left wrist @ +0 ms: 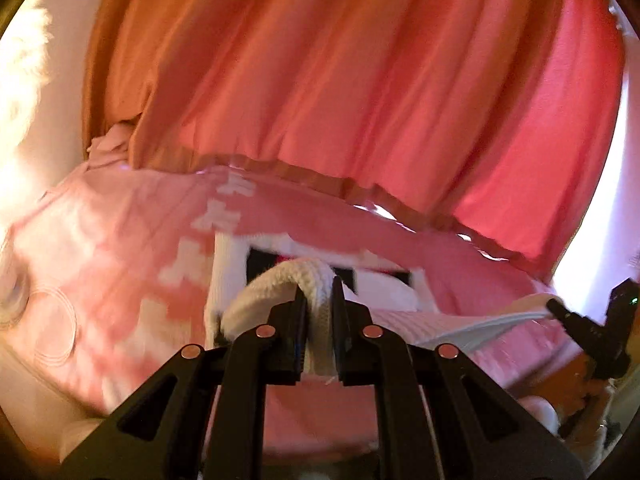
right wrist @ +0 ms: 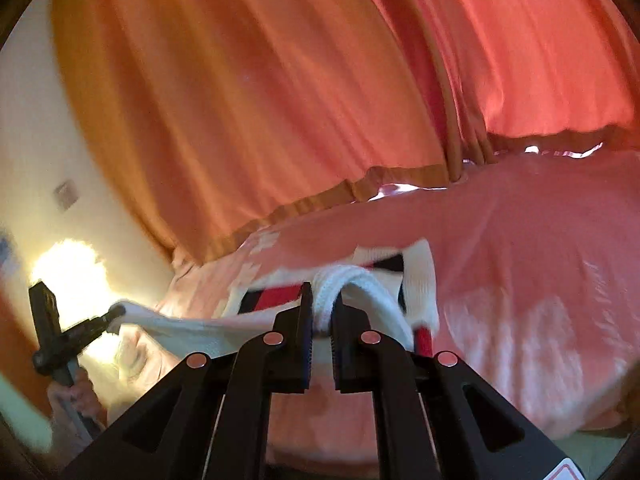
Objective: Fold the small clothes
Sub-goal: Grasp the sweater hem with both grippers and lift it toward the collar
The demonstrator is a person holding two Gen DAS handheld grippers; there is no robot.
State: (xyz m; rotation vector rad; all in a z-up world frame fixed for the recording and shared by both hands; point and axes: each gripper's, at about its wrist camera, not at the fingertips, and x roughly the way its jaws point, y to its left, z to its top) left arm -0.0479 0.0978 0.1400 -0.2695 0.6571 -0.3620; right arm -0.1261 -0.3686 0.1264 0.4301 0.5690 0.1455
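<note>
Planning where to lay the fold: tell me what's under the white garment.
Under the white garment, shut in both the left gripper and the right gripper, lies the pink bedspread. The garment hides the bedspread directly beneath it.

Each camera sits low on its gripper, very close above the pink bed, looking across it toward the red curtain. Both views share bed, curtain and the white sock.

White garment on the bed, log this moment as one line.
left gripper: shut on white garment | right gripper: shut on white garment | stretched between, above pink bedspread | fold pending
</note>
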